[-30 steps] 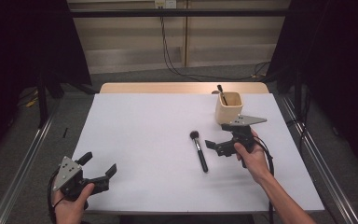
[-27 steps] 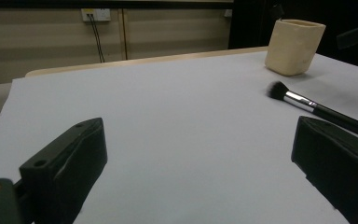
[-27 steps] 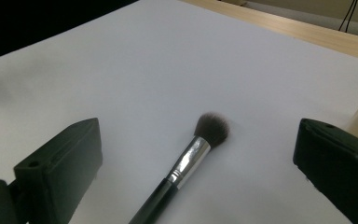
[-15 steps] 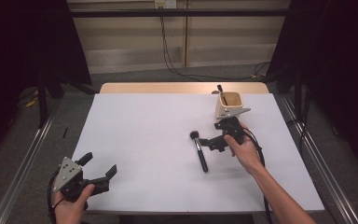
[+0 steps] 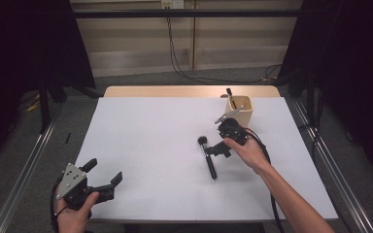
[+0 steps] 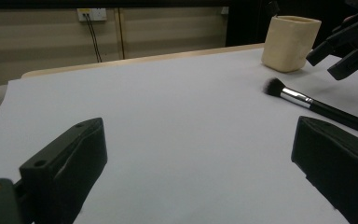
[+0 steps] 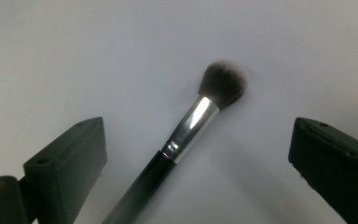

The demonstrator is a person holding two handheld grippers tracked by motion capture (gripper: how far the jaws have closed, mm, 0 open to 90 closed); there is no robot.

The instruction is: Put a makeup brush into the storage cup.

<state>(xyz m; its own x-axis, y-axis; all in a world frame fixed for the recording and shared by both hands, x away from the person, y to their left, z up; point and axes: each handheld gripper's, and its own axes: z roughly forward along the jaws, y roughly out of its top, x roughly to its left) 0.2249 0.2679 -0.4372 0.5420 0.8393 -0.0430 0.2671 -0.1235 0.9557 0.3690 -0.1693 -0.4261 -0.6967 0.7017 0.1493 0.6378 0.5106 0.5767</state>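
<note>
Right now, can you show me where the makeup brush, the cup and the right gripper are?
makeup brush [image 7: 189,128], right gripper view, on its silver collar.
cup [image 6: 291,44], left gripper view, on its front wall.
right gripper [image 5: 212,149], high view, midway between its open jaws.

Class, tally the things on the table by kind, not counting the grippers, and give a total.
Brushes: 2, one lying flat, one standing in the cup
Cups: 1
Total: 3
</note>
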